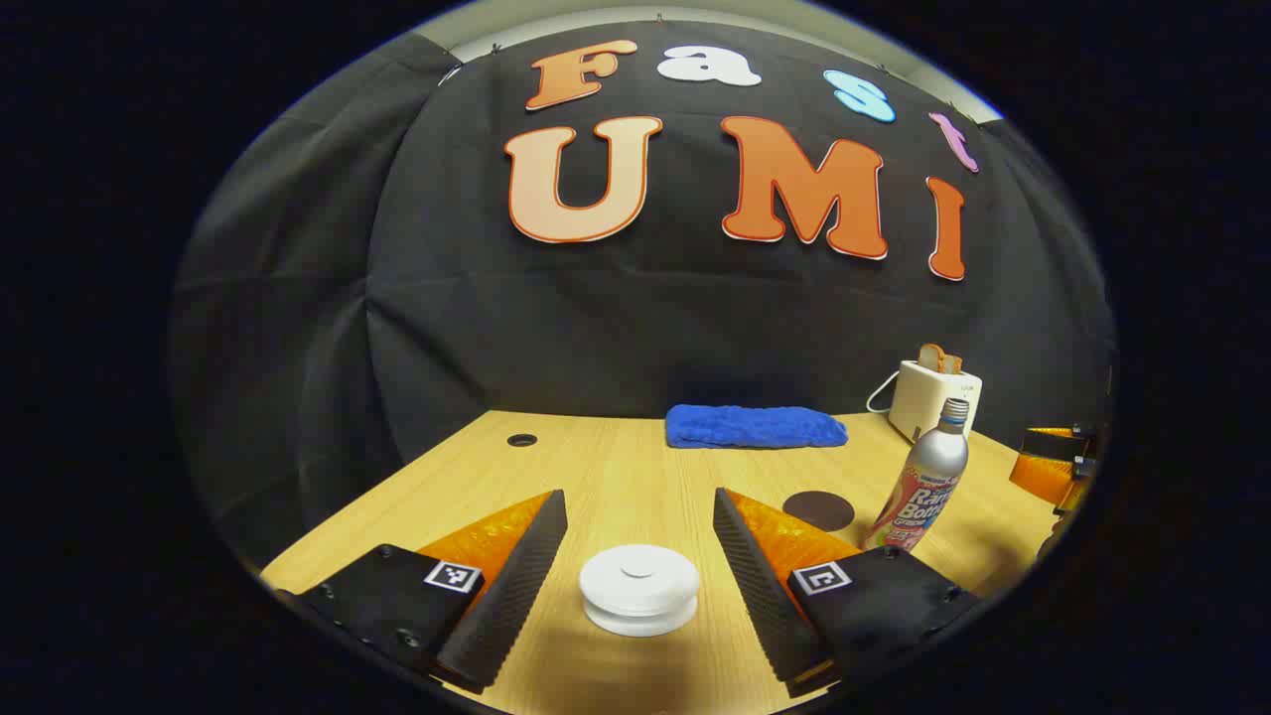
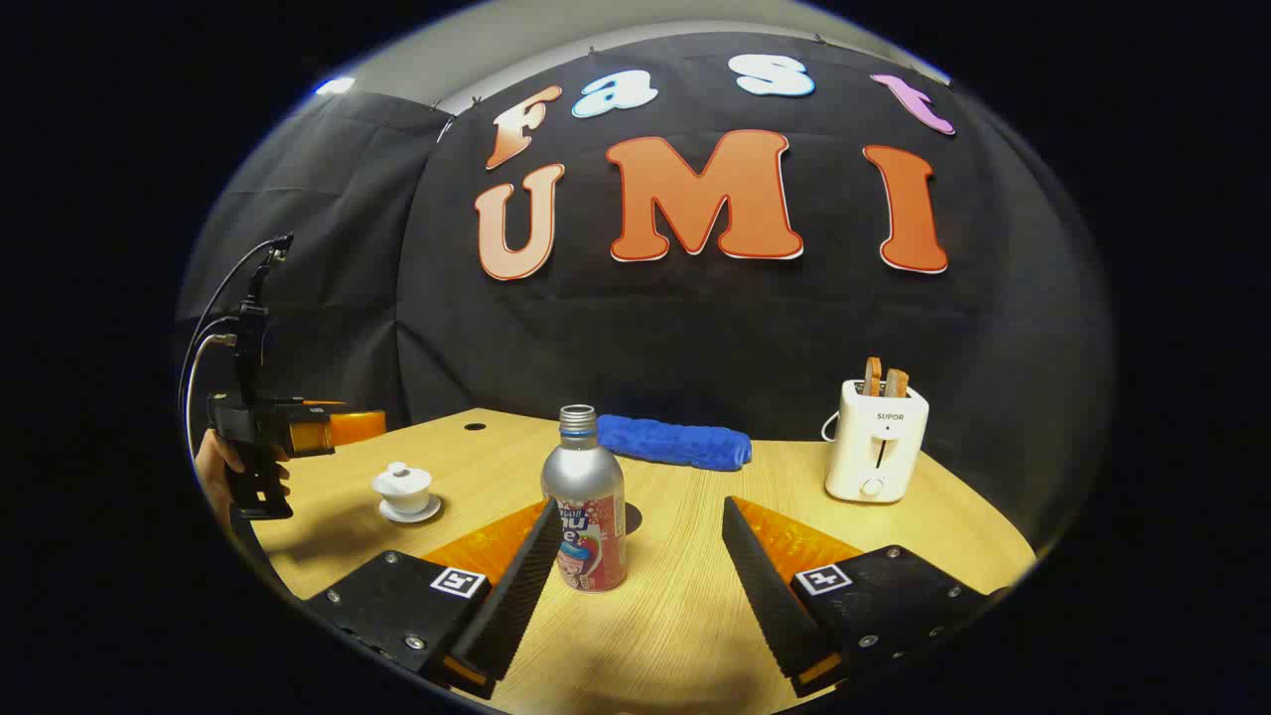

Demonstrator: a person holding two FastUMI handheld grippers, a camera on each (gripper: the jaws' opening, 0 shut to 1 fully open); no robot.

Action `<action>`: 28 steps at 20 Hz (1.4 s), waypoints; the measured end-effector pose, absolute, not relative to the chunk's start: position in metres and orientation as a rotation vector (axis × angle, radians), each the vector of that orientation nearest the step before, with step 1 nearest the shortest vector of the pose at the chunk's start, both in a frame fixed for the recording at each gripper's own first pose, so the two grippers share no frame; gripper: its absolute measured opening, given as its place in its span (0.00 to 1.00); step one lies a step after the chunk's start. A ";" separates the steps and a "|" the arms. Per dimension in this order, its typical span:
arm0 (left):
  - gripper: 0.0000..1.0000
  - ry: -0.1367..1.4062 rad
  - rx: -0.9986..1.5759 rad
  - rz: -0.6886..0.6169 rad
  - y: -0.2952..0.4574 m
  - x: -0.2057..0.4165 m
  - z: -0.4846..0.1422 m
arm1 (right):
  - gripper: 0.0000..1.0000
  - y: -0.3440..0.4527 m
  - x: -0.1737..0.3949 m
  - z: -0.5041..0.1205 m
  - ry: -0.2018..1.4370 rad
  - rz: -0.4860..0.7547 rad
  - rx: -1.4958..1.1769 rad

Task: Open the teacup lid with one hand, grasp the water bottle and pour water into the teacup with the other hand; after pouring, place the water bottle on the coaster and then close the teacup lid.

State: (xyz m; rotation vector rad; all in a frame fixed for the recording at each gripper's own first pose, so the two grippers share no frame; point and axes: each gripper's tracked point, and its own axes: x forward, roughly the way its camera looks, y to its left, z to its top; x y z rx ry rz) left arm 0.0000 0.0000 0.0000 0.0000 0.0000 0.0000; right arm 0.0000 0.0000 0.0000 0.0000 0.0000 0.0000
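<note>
Surface and material findings, as we observe them

We record a pale wood-grain table (image 2: 695, 616) with a smooth, matt finish; a water bottle (image 2: 584, 497) of brushed silver metal with a glossy printed wrap; a glossy white ceramic teacup (image 2: 403, 487) and lid (image 1: 638, 581); a nappy blue cloth towel (image 2: 673, 442); a smooth white plastic toaster (image 2: 876, 442); a matt dark coaster (image 1: 818, 509).
</note>
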 end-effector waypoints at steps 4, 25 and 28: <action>0.99 -0.076 -0.010 0.015 0.010 -0.006 0.024 | 0.97 0.007 0.006 0.022 -0.059 0.019 0.053; 0.97 -0.104 0.019 -0.022 0.007 -0.007 0.039 | 0.98 0.050 0.009 0.048 -0.087 -0.038 -0.087; 0.98 -0.056 0.027 -0.052 0.001 0.003 0.018 | 0.97 0.048 0.019 0.032 -0.045 -0.037 -0.073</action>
